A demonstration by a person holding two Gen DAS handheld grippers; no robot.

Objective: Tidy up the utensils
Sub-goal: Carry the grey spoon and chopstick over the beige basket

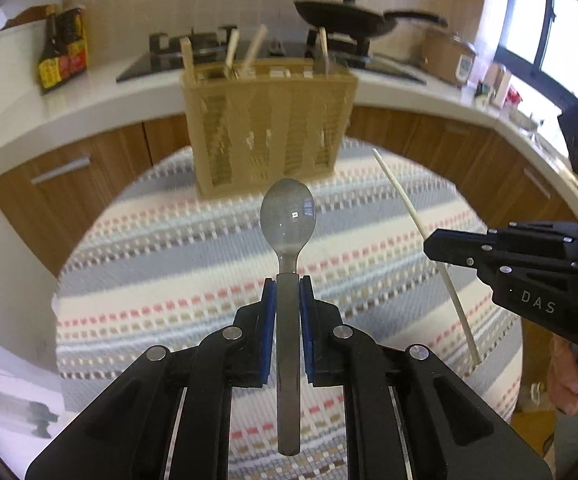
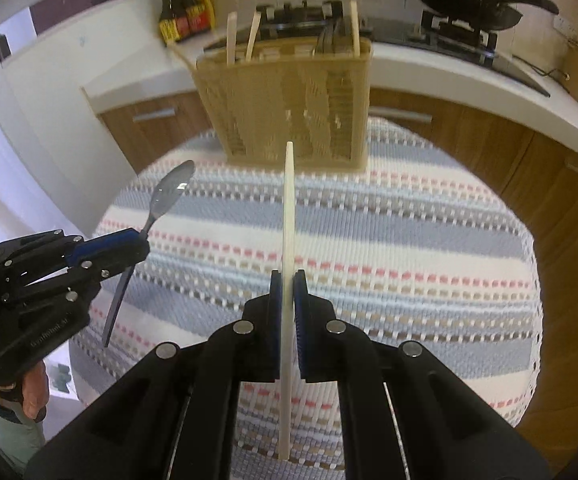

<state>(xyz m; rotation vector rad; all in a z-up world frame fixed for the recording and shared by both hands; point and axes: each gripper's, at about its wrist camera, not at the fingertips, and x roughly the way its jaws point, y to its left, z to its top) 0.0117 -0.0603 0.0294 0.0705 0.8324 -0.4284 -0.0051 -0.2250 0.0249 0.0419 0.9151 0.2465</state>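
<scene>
My left gripper [image 1: 287, 280] is shut on the handle of a steel spoon [image 1: 287, 216], bowl pointing forward, held above the striped cloth. It also shows in the right wrist view [image 2: 141, 236] with the spoon [image 2: 169, 192]. My right gripper [image 2: 287, 276] is shut on a cream chopstick [image 2: 289, 208], tip pointing toward the holder. It also shows in the left wrist view [image 1: 429, 246] with the chopstick [image 1: 405, 208]. A tan slotted utensil holder [image 1: 269, 124] stands at the far edge of the table [image 2: 293, 108], with several chopsticks and utensils upright in it.
The round table wears a striped woven cloth [image 1: 209, 264]. Behind it a white counter [image 1: 89, 104] holds sauce bottles [image 1: 63, 50], a gas hob, a black wok [image 1: 345, 16] and a cooker [image 1: 449, 58]. Wooden cabinets sit below.
</scene>
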